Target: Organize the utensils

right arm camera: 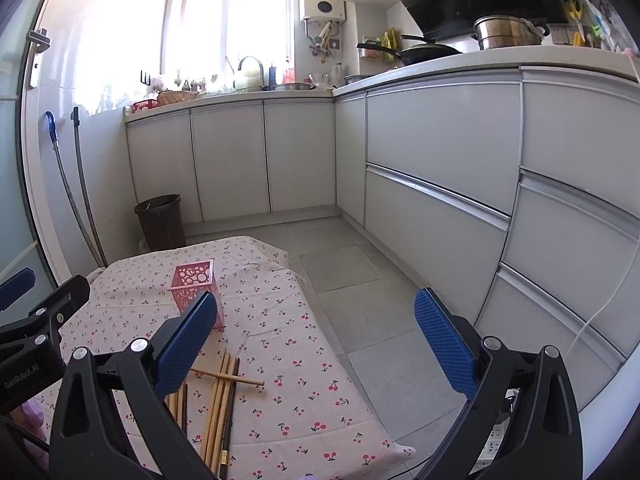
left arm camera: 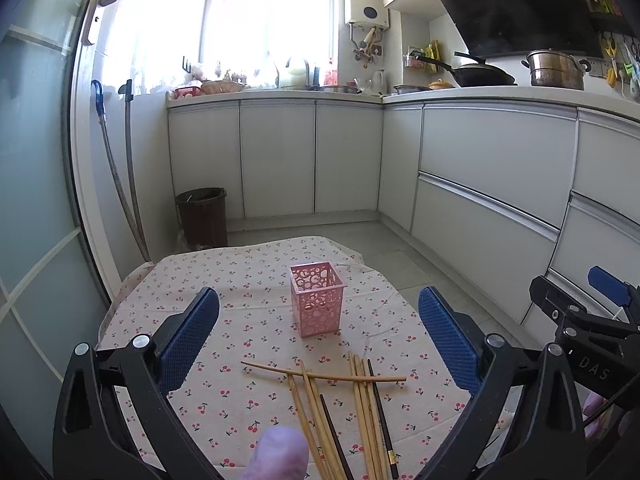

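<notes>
Nearby, loose chopsticks [left arm camera: 340, 400] before holder [left arm camera: 318, 304]

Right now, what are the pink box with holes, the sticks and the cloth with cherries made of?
The pink box looks like moulded plastic: thin, evenly coloured walls punched with round holes. The pale chopsticks look like bamboo or wood, tan and matt with streaky grain; the dark chopsticks could be lacquered wood or plastic, hard to tell. The cherry cloth seems woven cotton, since it creases and drapes softly over the table edge.
</notes>
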Demonstrator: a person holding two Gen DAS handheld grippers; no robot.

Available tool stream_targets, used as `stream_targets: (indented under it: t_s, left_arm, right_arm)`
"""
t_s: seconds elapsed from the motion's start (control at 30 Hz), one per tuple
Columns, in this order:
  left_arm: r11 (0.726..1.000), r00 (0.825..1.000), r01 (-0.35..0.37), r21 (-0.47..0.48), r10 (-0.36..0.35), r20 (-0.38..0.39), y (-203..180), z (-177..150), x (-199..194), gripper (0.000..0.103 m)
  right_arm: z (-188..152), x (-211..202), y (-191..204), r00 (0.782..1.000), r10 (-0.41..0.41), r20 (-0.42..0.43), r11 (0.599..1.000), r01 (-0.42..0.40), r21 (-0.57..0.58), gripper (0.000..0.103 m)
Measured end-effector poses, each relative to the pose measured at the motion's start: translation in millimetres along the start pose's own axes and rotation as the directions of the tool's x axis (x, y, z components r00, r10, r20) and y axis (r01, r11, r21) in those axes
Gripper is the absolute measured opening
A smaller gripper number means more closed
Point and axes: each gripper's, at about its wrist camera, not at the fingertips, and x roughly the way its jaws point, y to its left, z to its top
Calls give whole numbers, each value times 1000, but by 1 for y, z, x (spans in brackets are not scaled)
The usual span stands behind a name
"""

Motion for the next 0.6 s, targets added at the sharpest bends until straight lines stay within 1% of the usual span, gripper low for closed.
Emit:
stream_targets:
  t_s: [0.6]
  left_arm:
    - [1000,1000,-2,6,2,-22,-2,0,5,96]
  right_arm:
    - [0,1,0,1000,3,-10,1000,-3,2,96]
